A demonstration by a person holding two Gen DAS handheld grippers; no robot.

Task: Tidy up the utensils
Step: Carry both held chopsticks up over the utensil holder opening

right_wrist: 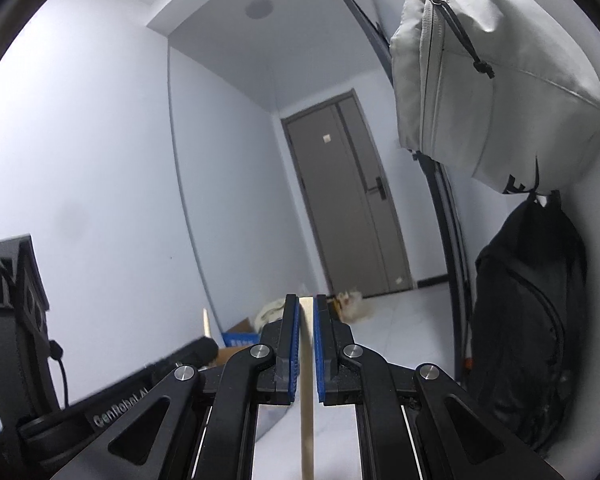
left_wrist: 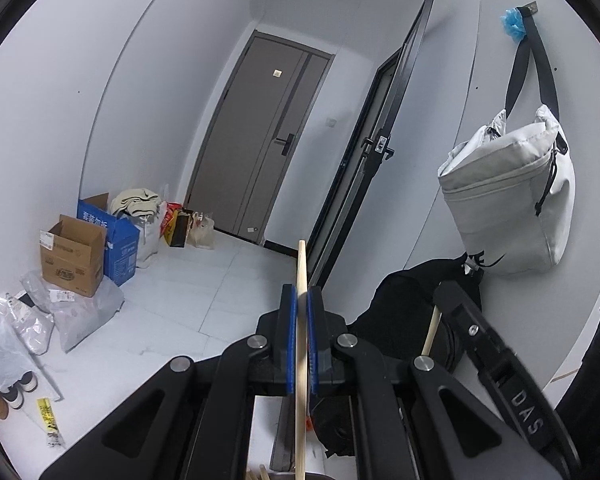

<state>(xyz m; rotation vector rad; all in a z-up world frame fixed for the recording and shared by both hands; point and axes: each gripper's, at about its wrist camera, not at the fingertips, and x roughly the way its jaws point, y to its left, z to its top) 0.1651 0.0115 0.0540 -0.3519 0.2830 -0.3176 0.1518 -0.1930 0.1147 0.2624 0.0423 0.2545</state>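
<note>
Each gripper, the left gripper [left_wrist: 302, 300] and right gripper [right_wrist: 307, 308], clamped a wooden chopstick [left_wrist: 301, 320] upright between nearly closed blue pads, a grey bag [left_wrist: 508, 196] hanging at two o'clock, cardboard boxes [left_wrist: 74, 252] at nine.

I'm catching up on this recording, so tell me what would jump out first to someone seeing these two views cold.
Each gripper pinches a pale wooden stick between its blue pads: the left gripper holds one chopstick pointing up, and the right gripper holds another wooden stick. Next comes the big grey bag hanging on the right wall above a black backpack, then the grey door at the hallway's end.
</note>
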